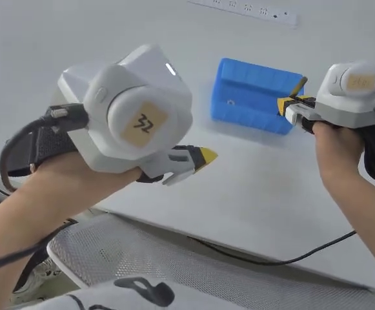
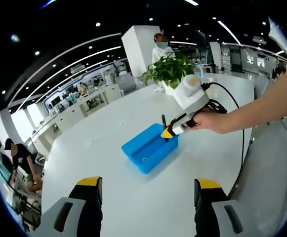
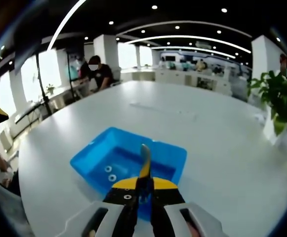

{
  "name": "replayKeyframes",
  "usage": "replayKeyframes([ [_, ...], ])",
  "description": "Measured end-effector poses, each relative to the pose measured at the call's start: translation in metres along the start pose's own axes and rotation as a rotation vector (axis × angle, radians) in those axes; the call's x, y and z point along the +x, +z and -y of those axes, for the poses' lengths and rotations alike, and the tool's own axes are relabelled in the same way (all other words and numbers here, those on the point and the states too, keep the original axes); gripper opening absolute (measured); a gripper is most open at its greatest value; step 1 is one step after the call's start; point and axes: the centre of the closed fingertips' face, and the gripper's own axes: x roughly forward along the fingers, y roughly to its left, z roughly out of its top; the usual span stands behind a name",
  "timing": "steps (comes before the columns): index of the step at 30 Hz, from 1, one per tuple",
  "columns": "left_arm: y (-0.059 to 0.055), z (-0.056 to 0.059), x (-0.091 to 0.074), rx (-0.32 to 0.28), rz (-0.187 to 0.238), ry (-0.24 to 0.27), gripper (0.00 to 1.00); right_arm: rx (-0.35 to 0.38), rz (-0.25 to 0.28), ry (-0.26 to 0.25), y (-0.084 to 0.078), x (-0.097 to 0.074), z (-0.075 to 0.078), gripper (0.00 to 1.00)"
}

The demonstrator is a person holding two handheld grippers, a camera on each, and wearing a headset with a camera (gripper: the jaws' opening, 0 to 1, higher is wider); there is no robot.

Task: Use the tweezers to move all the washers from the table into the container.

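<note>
Currently, right tool clamped on tweezers, tips over blue container on white bench, two washers lying inside it, left tool jaws wide apart, holding nothing, above bench.

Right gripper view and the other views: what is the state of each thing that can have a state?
Left claw: open, holding nothing.
Right claw: shut on the tweezers.
Tweezers: gripped, pointing at the container.
Container: open on top, holding washers.
Washers: two lying flat inside the container.
</note>
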Motion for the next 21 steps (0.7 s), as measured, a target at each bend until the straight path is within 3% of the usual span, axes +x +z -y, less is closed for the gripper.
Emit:
replayKeyframes([
  [5, 0.011, 0.001, -0.004, 0.013, 0.017, -0.012, 0.73, -0.027, 0.006, 0.001, 0.002, -0.001, -0.002, 0.05],
  [10, 0.024, 0.001, -0.006, 0.023, 0.046, -0.03, 0.67, -0.019, 0.054, 0.004, 0.017, -0.011, -0.004, 0.05],
  [15, 0.038, 0.005, -0.006, 0.038, 0.074, -0.066, 0.6, -0.022, 0.113, 0.024, 0.035, -0.03, -0.014, 0.05],
  [21, 0.052, 0.011, -0.005, 0.054, 0.099, -0.119, 0.56, -0.034, 0.174, 0.067, 0.05, -0.067, -0.042, 0.05],
])
